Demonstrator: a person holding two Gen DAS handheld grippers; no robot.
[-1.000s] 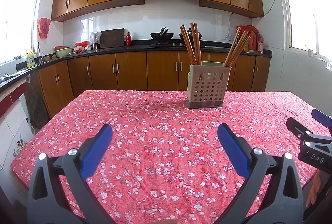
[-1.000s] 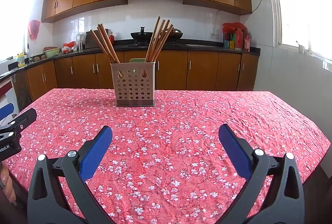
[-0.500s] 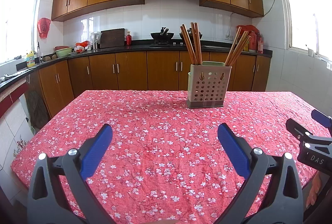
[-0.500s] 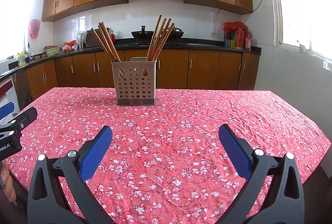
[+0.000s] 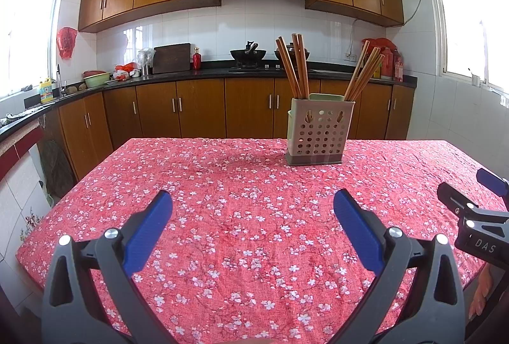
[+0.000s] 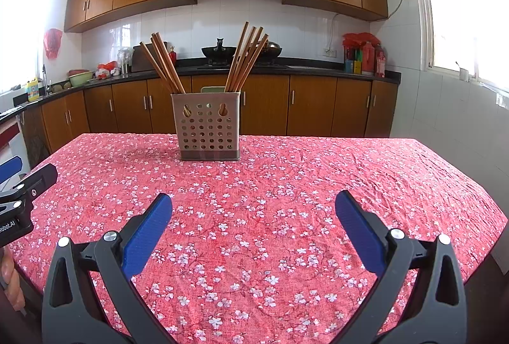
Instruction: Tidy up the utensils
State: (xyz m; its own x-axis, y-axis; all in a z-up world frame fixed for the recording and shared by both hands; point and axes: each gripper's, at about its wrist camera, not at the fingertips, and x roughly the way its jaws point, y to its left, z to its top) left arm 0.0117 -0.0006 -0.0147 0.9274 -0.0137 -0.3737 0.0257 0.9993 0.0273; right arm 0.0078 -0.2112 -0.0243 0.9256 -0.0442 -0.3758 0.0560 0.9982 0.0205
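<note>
Now I hold my left claw point(image 5: 253, 204) and right claw point(image 6: 253, 205) wide and empty over the bench point(image 6: 318, 172), apparently done unless the chopsticks point(image 6: 245, 57) in the perforated caddy point(image 6: 206, 129) need regrouping.

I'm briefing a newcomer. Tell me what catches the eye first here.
The red floral tablecloth fills the lower half of both views. On its far middle stands a perforated utensil holder with two bunches of wooden chopsticks fanning out of it. Nearest the camera, each open hand-held gripper hovers empty over the cloth.
</note>
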